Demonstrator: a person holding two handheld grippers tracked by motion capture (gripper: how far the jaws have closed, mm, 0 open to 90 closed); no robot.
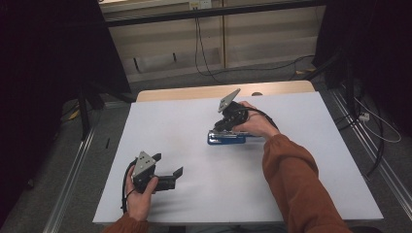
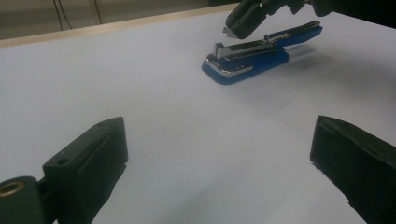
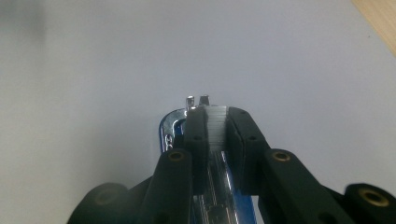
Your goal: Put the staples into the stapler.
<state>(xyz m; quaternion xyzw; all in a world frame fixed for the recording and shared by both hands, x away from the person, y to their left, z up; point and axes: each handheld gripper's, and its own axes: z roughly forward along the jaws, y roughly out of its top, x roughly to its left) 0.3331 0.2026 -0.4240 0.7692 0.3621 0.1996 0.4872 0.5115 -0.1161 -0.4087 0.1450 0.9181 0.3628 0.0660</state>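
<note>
A blue stapler lies open on the white table, just past centre toward one o'clock. The right gripper hangs over it, jaws narrowed onto a strip of staples above the magazine. This looks like the loading step; next the strip wants lowering squarely into the channel. At seven o'clock the left gripper rests idle, jaws wide and holding nothing.

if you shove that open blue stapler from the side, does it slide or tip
The blue stapler would probably slide rather than tip: its long flat base lies low on the smooth white table. The hinged top may swing, since it stands open. The strip of staples in the right hand-held gripper looks brittle and might snap.
</note>
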